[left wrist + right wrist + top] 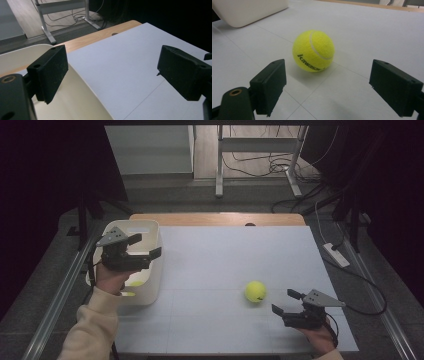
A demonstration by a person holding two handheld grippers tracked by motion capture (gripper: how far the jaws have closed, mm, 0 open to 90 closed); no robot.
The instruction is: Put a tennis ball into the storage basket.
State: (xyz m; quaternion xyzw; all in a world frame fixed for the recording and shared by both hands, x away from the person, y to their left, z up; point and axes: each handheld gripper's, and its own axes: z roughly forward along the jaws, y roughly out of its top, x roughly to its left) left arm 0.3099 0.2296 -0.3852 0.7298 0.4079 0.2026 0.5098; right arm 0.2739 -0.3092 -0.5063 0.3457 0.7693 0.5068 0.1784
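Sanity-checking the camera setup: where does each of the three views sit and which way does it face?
High view: above the person's side, looking forward and down on the table; both forearms, left claw and right claw show.
Left gripper view: rides the left claw, open over the white bin rim, facing the table's far edge.
Right gripper view: rides the right claw, open, low over the table, facing the tennis ball.
Shared: the high and right gripper views both show ball and bin.

High overview, two low tool close-ups
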